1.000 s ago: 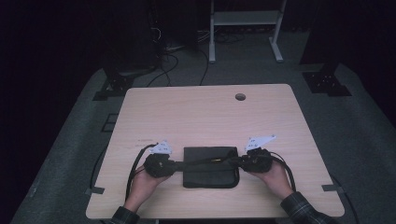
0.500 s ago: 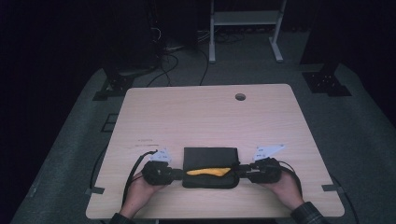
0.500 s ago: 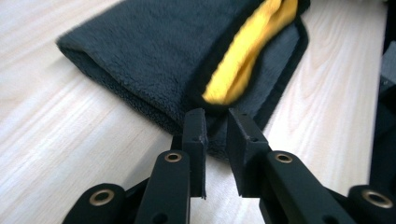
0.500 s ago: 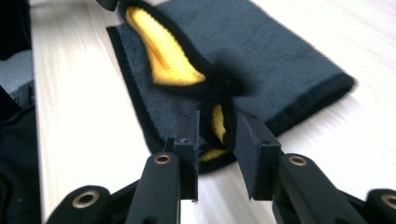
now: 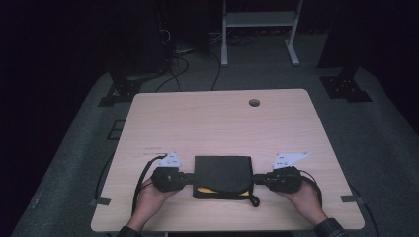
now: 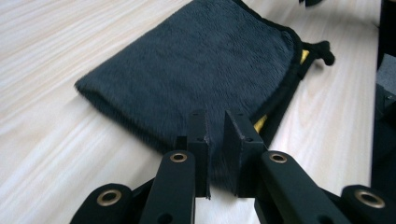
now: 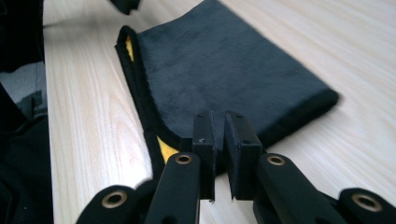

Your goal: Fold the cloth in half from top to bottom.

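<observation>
Two grippers sit at either end of a folded dark cloth (image 5: 223, 174) near the front edge of the table (image 5: 217, 123) in the high view, the left gripper (image 5: 188, 178) at its left side and the right gripper (image 5: 259, 178) at its right, each held low and level by a hand so the jaws reach the cloth's edge from the side. A strip of yellow (image 5: 210, 190) peeks from under the front edge, so the top flap looks laid over a yellow inner face, and a small loop (image 5: 254, 200) trails off the front right corner. In the left gripper view, the left gripper (image 6: 215, 140) has just been closing; its jaws stand narrow, nearly together, with the cloth's (image 6: 196, 70) near edge running in between them, seemingly pinching that layer. In the right gripper view, the right gripper (image 7: 219, 135) has likewise just been closing, and its jaws are just as narrow at the near edge of the cloth (image 7: 224, 70), where black piping and the yellow face (image 7: 166, 148) show beside them; the fabric appears caught between the pads. Holding both ends at once likely keeps the flap straight while it is folded flat, and the matched low grip would let the two ends travel together.
</observation>
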Demonstrator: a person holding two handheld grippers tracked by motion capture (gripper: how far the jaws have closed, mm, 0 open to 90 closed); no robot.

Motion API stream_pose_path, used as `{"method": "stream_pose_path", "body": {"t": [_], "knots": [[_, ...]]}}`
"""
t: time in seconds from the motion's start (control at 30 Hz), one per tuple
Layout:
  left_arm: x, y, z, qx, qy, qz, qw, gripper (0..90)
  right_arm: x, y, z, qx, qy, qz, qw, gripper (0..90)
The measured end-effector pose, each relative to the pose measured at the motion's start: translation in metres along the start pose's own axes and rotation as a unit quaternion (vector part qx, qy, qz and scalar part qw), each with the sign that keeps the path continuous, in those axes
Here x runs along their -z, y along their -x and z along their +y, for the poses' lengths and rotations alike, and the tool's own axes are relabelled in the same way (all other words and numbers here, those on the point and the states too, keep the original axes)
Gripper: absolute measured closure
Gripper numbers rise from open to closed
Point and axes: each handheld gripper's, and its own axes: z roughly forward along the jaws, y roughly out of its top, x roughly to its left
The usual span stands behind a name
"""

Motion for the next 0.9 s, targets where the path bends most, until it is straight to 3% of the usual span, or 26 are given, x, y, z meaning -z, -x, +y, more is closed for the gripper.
{"method": "stream_pose_path", "body": {"t": [0.07, 0.23, 0.37, 0.5, 0.57, 0.6, 0.63, 0.7, 0.8, 0.9], "knots": [[-0.007, -0.001, 0.002, 0.002, -0.004, -0.007, 1.0, 79.9, -0.011, -0.004, 0.003, 0.008, -0.009, 0.006, 0.9999, 82.3], [-0.025, 0.006, -0.004, -0.007, -0.044, -0.025, 0.9987, 79.9, -0.038, -0.013, 0.002, 0.035, -0.056, 0.016, 0.9977, 83.8], [-0.025, 0.016, -0.014, -0.017, -0.063, -0.028, 0.9975, 79.9, -0.042, -0.02, -0.003, 0.057, -0.075, 0.009, 0.9955, 84.4], [-0.025, 0.022, -0.017, -0.011, -0.069, -0.031, 0.9971, 79.8, -0.042, -0.02, -0.005, 0.056, -0.081, 0.019, 0.9949, 84.4], [-0.025, 0.025, -0.017, -0.018, -0.075, -0.032, 0.9965, 79.7, -0.041, -0.019, -0.005, 0.054, -0.08, 0.022, 0.995, 83.6], [-0.024, 0.028, -0.017, -0.02, -0.073, -0.029, 0.9967, 79.1, -0.04, -0.019, -0.005, 0.053, -0.08, 0.023, 0.9951, 79.5], [-0.022, 0.028, -0.017, -0.019, -0.069, -0.026, 0.9971, 73.6, -0.037, -0.018, -0.005, 0.05, -0.072, 0.022, 0.9959, 70.0], [-0.017, 0.028, -0.016, -0.013, -0.055, -0.016, 0.9983, 62.4, -0.032, -0.015, -0.005, 0.039, -0.062, 0.02, 0.9971, 62.5], [-0.01, 0.025, -0.014, -0.005, -0.032, 0.017, 0.9993, 43.5, -0.024, -0.008, -0.006, 0.028, -0.045, -0.004, 0.9986, 46.7], [-0.004, 0.02, -0.015, -0.003, -0.016, 0.044, 0.9989, 28.2, -0.017, 0.002, -0.009, 0.01, -0.033, -0.033, 0.9988, 32.8]]}}
